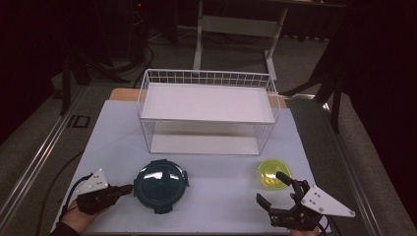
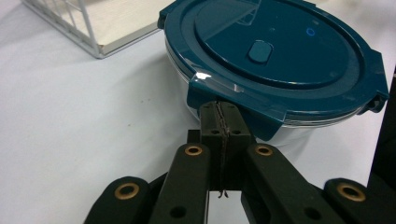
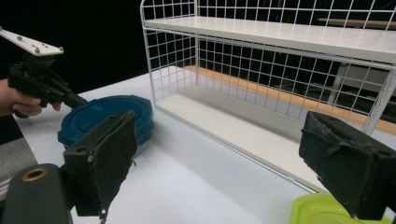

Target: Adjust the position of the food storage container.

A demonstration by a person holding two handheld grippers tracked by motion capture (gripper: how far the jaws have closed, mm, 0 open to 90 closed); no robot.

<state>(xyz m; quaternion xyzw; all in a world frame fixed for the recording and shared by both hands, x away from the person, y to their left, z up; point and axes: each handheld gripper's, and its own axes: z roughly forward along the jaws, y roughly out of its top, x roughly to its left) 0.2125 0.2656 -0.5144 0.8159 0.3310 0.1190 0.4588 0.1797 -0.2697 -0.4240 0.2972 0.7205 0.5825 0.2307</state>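
Teal and round, the lidded plastic container [image 1: 161, 185] sits on the pale worktop [image 1: 221, 196] near its front edge, in front of the white two-tier wire shelf rack [image 1: 206, 110]. The left gripper [image 1: 129, 188] lies level just beside the container's left side, its fingers [image 2: 212, 122] pressed flat together with nothing between them, their tips touching a latch tab on the lid's rim in the left gripper view. The right gripper [image 1: 270, 188] rests at the front right of the worktop, its fingers [image 3: 109, 156] spread wide and empty. A small yellow-green translucent container [image 1: 274, 173] sits just beside its far finger, well apart from the teal one.
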